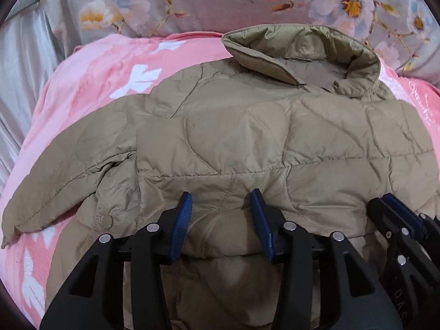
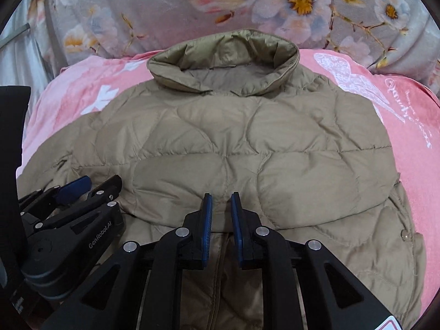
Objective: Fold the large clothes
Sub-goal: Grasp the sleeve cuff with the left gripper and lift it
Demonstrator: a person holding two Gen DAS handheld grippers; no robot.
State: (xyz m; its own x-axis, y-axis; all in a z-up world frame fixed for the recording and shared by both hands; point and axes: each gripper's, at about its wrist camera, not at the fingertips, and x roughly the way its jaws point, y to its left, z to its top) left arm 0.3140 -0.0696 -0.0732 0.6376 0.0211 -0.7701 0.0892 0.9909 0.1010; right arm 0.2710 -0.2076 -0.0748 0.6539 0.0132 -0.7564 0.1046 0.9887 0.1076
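A tan quilted jacket lies on a pink blanket, collar at the far end, its lower part folded up over the body. A sleeve sticks out to the left. My left gripper is open, its jaws straddling the folded edge without gripping it. My right gripper is nearly closed with a narrow gap, resting at the folded edge of the jacket and holding nothing. The right gripper shows at the right in the left wrist view; the left gripper shows at the left in the right wrist view.
A grey floral quilt is bunched beyond the collar. The pink blanket shows on both sides of the jacket. Pale curtain fabric hangs at the far left.
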